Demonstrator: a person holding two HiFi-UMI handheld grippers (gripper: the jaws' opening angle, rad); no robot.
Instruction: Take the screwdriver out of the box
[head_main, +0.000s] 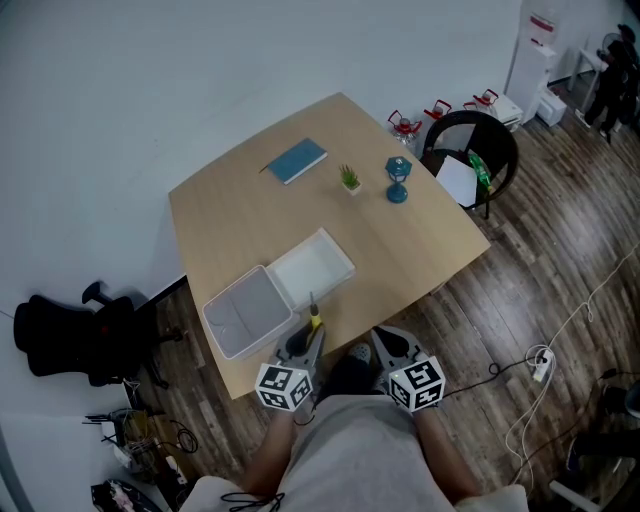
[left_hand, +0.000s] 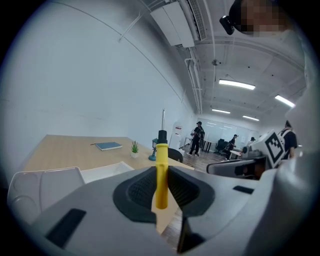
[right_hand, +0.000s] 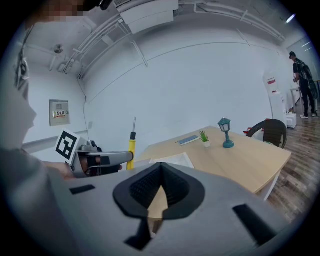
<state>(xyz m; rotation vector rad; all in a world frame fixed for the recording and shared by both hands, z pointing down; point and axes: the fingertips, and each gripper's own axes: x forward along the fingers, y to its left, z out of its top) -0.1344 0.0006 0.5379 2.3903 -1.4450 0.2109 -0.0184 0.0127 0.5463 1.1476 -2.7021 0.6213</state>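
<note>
A yellow-handled screwdriver (head_main: 315, 318) stands upright, shaft up, with my left gripper (head_main: 308, 340) shut on its handle just in front of the table's near edge. In the left gripper view the screwdriver's handle (left_hand: 161, 175) is clamped between the pads. The open white box (head_main: 245, 310) sits on the table's near left corner, and its lid (head_main: 312, 265) lies flat beside it. My right gripper (head_main: 385, 345) hangs next to the left one, its jaws together with nothing in them. The right gripper view shows the screwdriver (right_hand: 131, 150) held up in the left gripper (right_hand: 100, 160).
Further back on the wooden table (head_main: 420, 240) lie a blue book (head_main: 296, 160), a small potted plant (head_main: 350, 178) and a teal lamp figure (head_main: 398, 180). A black chair (head_main: 470, 150) stands at the far right corner, an office chair (head_main: 70, 335) at the left. Cables trail over the floor at the right.
</note>
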